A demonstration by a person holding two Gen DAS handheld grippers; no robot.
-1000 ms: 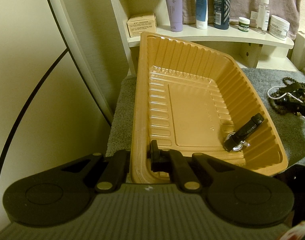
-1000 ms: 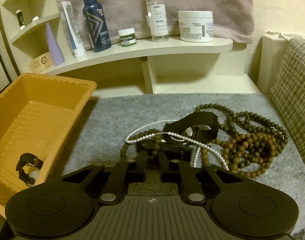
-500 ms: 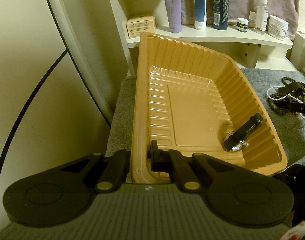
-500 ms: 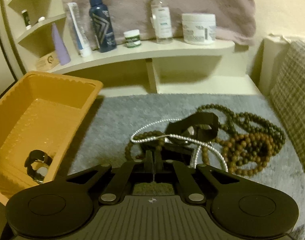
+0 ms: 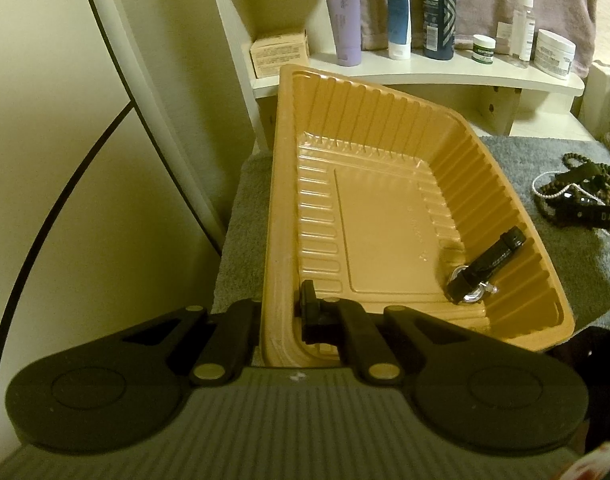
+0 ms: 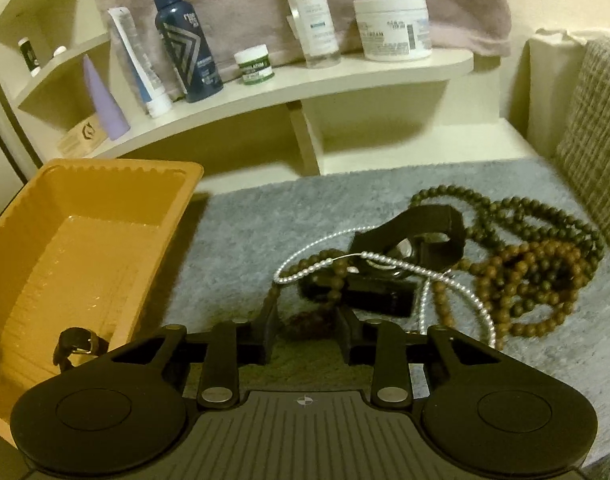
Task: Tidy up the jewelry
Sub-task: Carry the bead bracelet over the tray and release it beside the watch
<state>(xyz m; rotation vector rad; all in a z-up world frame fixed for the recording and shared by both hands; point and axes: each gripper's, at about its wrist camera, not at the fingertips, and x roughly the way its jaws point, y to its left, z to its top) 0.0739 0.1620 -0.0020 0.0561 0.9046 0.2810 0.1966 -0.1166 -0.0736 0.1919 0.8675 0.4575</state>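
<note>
My left gripper is shut on the near left rim of the orange ribbed tray, holding it tilted. A black watch lies in the tray's near right corner; it also shows in the right wrist view. My right gripper is open, just short of a jewelry pile on the grey mat: a black watch, a white pearl string, dark and brown bead necklaces. The pile also shows in the left wrist view.
A white shelf behind holds bottles, tubes and jars. A woven cushion stands at the right. A wall and mirror edge are on the left of the tray.
My right gripper was shut half a second ago and has opened, close to the jewelry pile. My left gripper keeps holding the tray rim.
</note>
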